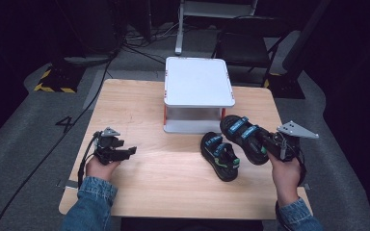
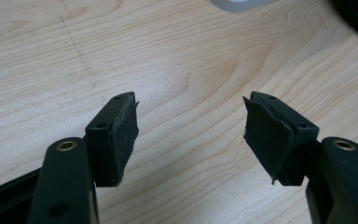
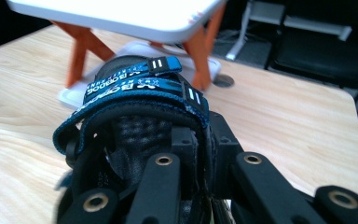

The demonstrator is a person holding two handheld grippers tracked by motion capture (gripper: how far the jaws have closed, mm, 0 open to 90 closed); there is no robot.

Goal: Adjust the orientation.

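Two sandals were in play: the right gripper had clamped one sandal by its heel, lifted right of the white shelf, presumably to stow it, while the other sandal lay on the tabletop and the left gripper waited wide open, empty.

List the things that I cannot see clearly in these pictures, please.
- Right tongs: in the right gripper view, the held sandal covers the tips.
- White shelf: in the high view, its top hides the lower tier.
- Strap lettering: too small in the high view.
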